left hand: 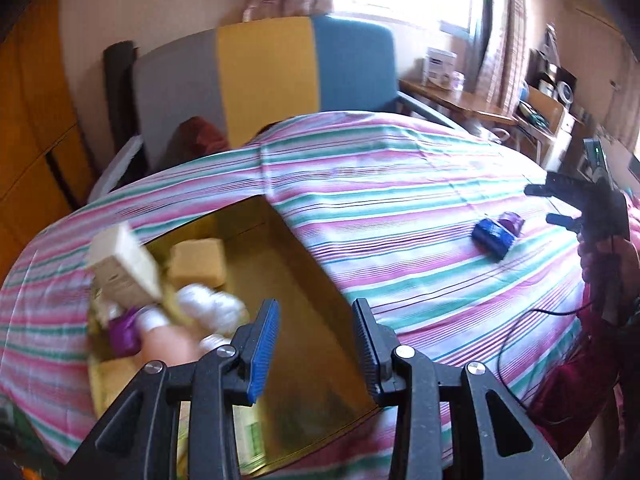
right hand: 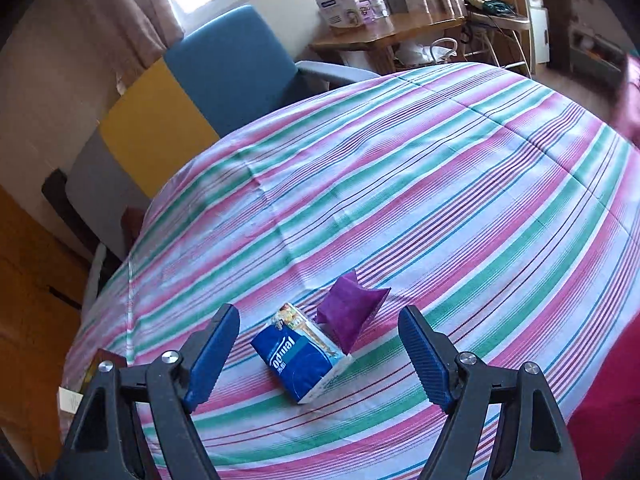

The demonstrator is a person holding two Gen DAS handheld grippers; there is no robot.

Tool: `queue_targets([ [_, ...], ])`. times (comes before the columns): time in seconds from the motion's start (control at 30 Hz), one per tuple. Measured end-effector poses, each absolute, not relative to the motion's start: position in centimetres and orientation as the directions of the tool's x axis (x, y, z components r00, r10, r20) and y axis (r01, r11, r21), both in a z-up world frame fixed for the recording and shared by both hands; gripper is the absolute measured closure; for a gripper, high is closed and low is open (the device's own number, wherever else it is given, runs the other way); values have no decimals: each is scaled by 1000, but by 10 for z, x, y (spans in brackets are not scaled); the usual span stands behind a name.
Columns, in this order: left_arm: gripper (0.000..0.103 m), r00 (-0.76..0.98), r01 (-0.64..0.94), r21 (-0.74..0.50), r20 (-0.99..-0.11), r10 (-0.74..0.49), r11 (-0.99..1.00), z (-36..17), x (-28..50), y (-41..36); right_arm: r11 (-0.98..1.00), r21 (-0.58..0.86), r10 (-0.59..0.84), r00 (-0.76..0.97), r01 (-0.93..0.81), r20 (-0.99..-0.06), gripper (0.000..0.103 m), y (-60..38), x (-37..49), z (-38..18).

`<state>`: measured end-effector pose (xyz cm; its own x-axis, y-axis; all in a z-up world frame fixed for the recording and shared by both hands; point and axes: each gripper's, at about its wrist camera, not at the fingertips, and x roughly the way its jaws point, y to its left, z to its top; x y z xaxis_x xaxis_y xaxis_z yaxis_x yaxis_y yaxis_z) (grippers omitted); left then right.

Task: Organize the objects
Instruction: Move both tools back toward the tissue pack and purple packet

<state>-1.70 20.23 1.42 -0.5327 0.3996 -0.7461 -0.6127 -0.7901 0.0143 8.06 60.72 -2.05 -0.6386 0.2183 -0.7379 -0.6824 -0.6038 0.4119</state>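
A table draped in a pink, green and white striped cloth [right hand: 440, 184] fills both views, its far edge meeting a grey, yellow and blue chair [left hand: 264, 80]. At the cloth's left sits an open golden-lined cardboard box [left hand: 304, 292] holding a tan block [left hand: 196, 262], a cream carton [left hand: 124, 264], white wrapped bundles [left hand: 212, 304] and a purple packet [left hand: 126, 332], blurred; its right half is bare. The left gripper [left hand: 316, 344] hovers over it, jaws apart and empty. Well right on open cloth, a blue tissue pack [right hand: 304, 356] touches a purple pouch [right hand: 350, 310], before the right gripper [right hand: 316, 360], jaws wide, gripping nothing.
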Motion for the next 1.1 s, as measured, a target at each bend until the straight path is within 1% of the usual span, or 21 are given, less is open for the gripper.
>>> queue_targets([
  [0.2, 66, -491, -683, 36, -762, 422, -730, 9, -12, 253, -582, 461, 189, -663, -670, -725, 19, 612, 82, -21],
  [0.47, 66, -436, -745, 48, -789, 432, -666, -3, -7, 306, -528, 525, 167, -687, -668, -707, 16, 619, 89, -27],
  [1.03, 65, -336, -829, 54, -844, 418, -557, -36, -7, 398, -448, 608, 150, -726, -655, -672, 14, 630, 101, -31],
  [1.1, 63, -315, -842, 44, -849, 424, -537, -40, -8, 409, -433, 616, 157, -728, -658, -667, 14, 633, 103, -31],
])
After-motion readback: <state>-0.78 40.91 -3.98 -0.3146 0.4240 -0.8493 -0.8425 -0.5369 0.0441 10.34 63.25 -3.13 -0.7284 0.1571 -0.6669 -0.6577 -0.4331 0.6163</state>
